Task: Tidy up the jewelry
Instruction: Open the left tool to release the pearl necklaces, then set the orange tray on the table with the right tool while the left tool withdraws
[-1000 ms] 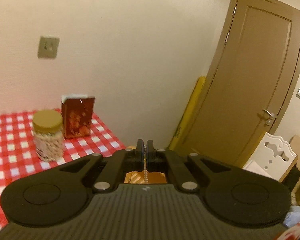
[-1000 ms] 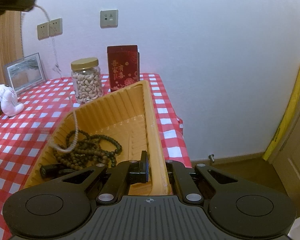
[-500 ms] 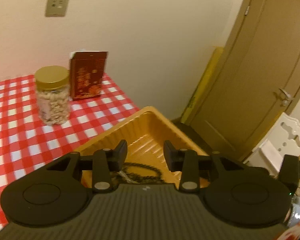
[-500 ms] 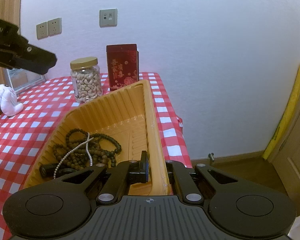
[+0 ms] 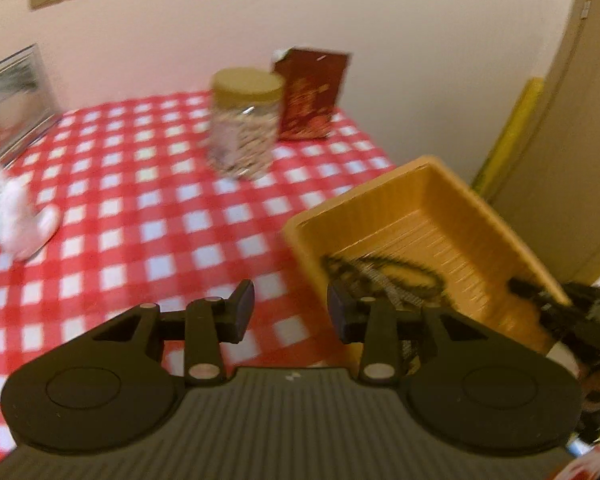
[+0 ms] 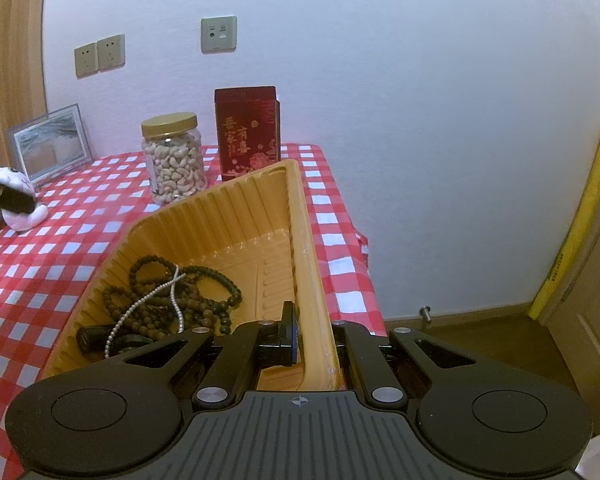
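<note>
Only right wrist shows pearl strand (image 6: 148,306) – atop dark beads (image 6: 204,300)

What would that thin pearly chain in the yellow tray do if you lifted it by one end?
The pearly chain lies in loose curves over the dark bead strands, so it would likely dangle limp. Being draped across them, it might snag or drag one along. It looks light.

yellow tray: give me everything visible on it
The yellow tray looks like thin ribbed plastic, rectangular with tall sloped walls. It sits on the red checked tablecloth near the table's right edge. Inside lie dark bead strands with a pale bead chain across them. The right tool is shut on its right wall; the left tool is open, apart.
</note>
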`<state>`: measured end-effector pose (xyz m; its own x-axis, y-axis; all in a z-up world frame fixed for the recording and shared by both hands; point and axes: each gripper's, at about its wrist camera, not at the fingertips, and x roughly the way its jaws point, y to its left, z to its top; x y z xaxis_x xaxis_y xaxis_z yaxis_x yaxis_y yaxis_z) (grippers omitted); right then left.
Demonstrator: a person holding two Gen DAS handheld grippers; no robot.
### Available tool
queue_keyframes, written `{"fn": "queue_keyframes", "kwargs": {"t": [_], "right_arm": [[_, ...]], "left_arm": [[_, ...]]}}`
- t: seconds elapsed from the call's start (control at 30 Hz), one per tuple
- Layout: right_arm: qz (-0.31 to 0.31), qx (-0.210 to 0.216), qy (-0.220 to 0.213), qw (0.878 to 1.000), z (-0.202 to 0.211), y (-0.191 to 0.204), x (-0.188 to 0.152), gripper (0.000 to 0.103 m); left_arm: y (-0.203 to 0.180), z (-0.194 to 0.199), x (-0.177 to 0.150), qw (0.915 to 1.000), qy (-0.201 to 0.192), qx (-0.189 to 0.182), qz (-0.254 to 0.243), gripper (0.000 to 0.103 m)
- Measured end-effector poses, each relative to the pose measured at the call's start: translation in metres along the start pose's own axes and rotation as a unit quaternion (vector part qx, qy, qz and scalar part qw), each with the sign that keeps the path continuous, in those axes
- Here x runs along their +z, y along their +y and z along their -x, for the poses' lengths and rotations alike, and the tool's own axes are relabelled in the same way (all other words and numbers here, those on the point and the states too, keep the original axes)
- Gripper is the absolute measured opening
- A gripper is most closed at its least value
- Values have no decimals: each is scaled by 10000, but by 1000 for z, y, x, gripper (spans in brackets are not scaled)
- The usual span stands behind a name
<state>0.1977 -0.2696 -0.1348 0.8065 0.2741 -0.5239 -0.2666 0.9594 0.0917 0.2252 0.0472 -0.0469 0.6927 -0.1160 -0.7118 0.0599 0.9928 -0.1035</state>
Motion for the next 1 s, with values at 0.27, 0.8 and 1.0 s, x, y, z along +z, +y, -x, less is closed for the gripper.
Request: {"fn": "queue_keyframes", "kwargs": {"t": [0.27, 0.8, 1.0], "right_arm": [[76, 131, -22, 9999, -9, 1, 0, 4], [-569, 387, 325, 9971, -39, -20, -10, 7], [-722, 417, 481, 9954, -42, -27, -10, 34]], "left_arm": [[21, 7, -24, 9980, 274, 477, 324, 37], [12, 37, -46, 9926, 187, 1007, 658, 43], [0, 52, -55, 9899, 70, 1208, 740, 53]]}}
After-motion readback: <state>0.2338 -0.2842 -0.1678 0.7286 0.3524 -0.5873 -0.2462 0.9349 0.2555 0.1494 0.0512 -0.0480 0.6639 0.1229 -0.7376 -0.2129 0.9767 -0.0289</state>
